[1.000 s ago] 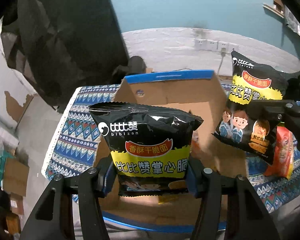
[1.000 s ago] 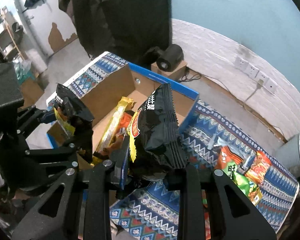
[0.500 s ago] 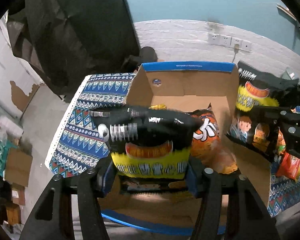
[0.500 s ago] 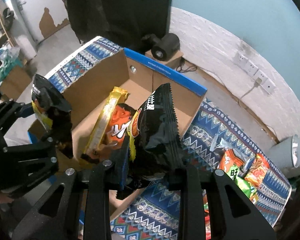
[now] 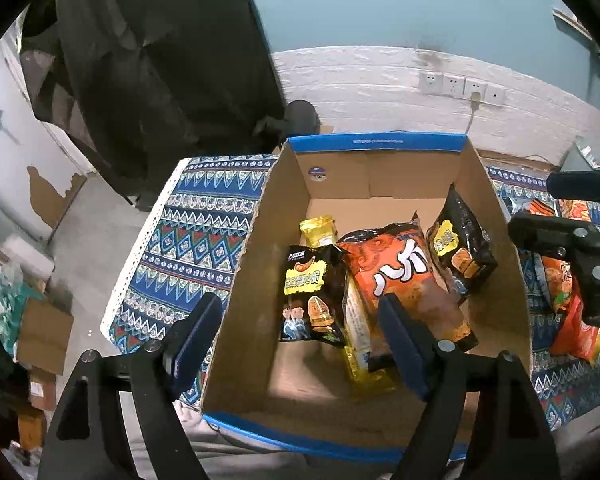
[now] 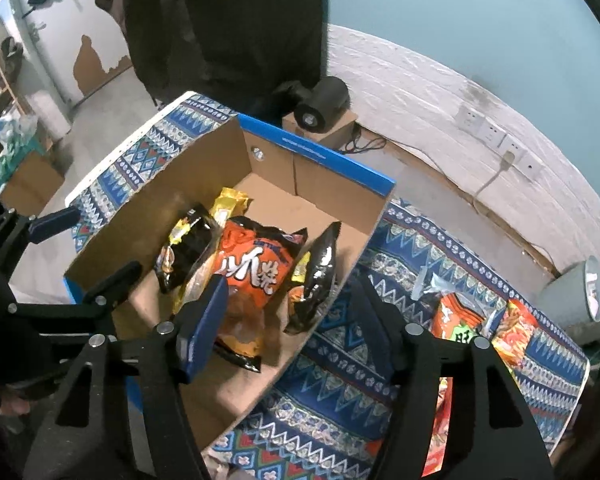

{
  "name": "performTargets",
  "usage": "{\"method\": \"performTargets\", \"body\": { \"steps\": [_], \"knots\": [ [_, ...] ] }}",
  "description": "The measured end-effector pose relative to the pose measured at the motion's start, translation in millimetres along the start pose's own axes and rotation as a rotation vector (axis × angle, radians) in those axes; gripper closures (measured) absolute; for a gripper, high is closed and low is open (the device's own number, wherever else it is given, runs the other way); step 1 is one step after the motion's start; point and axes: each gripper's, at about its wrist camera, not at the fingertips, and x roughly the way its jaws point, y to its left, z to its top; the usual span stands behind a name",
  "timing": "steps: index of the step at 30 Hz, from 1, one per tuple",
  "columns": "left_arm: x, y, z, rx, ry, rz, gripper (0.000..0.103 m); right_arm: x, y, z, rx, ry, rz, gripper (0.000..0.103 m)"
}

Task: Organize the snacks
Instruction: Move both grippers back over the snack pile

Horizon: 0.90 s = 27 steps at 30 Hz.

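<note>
Two grippers hang above the cardboard box (image 5: 256, 280), both spread wide with nothing between their pads. The left gripper (image 5: 300, 344) points down over the box's near end; the right gripper (image 6: 288, 328) straddles its right wall. Inside, one black snack bag (image 5: 312, 292) lies at about 9 o'clock of the orange bag (image 5: 404, 276), long axis running toward 12. The second black bag (image 5: 462, 248) leans against the right wall at 2 o'clock, top tilted toward 11.
</note>
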Motion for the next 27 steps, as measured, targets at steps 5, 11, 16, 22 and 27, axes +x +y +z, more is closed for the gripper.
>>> {"method": "performTargets", "body": {
  "steps": [5, 11, 16, 22, 27],
  "knots": [
    [-7.7, -8.8, 2.4, 0.016, -0.013, -0.021, 0.021, -4.2, -12.5, -9.2, 0.006, 0.004, -0.015, 0.036],
    [-19.5, -30.3, 4.1, 0.059, -0.034, -0.049, 0.021, -11.3, -34.7, -24.5, 0.027, 0.014, -0.036, 0.036],
    [-24.6, -55.0, 4.4, 0.111, -0.039, -0.053, 0.017, -20.2, -59.5, -40.3, 0.063, 0.015, -0.052, 0.036],
    [-33.5, -83.2, 4.7, 0.164, -0.053, -0.070, 0.017, -32.3, -85.4, -60.2, 0.097, 0.013, -0.065, 0.036],
    [-33.5, -108.6, 4.9, 0.195, -0.038, -0.102, 0.017, -40.4, -108.7, -77.5, 0.132, 0.015, -0.081, 0.034]
  ]
}}
